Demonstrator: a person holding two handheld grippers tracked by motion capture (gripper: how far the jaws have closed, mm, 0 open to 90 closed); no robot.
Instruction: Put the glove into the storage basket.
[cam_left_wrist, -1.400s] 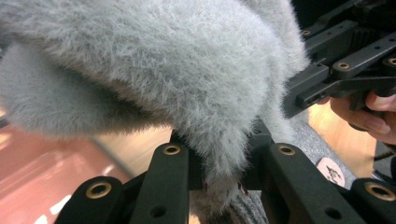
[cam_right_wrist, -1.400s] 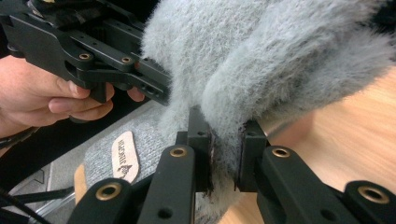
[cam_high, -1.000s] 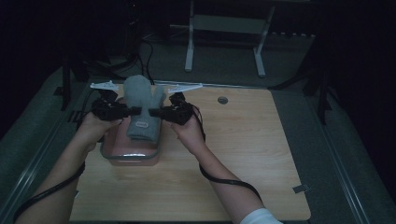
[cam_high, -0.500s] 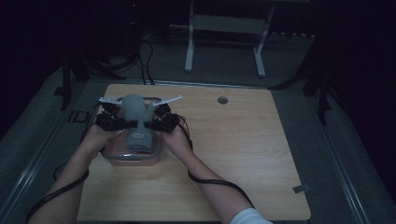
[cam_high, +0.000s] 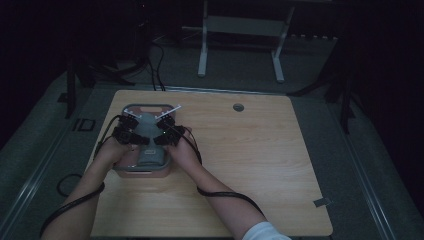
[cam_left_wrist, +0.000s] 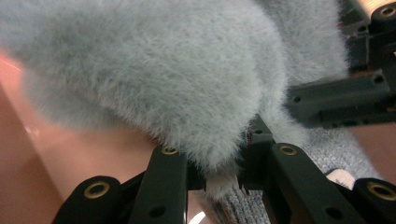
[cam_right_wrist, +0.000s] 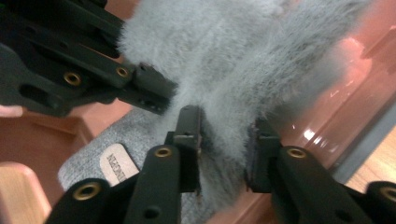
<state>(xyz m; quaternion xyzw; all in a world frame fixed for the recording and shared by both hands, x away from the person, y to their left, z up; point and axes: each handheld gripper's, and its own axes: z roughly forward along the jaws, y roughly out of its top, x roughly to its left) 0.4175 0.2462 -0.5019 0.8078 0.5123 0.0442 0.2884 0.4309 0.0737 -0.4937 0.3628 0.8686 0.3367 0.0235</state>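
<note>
A: Status of the grey fuzzy garment (cam_high: 145, 134)?

B: It has been lowered. One second ago it was held up above the pink bin (cam_high: 131, 172); now it lies inside the bin, at the left side of the worktop (cam_high: 260, 165), on top of a grey knitted item (cam_right_wrist: 88, 154) with a small label.

A: Left claw (cam_left_wrist: 223, 173)?

B: Clamped on a fold of the fuzzy garment. The left gripper view shows the fabric pinched tight between the two jaws.

A: Right claw (cam_right_wrist: 223, 154)?

B: Its jaws have just been opening. In the right gripper view the fuzzy fabric is between them, but the jaws stand apart around it and the pinch looks relaxed. Treat it as releasing.

A: Meaning for the work?

B: The placing step appears nearly complete: the garment is down in the bin, and one side is being let go. The left claw's grip remains to be released. Both claws sit close together over the bin in the high view, so withdraw them upward without snagging the fibres.
</note>
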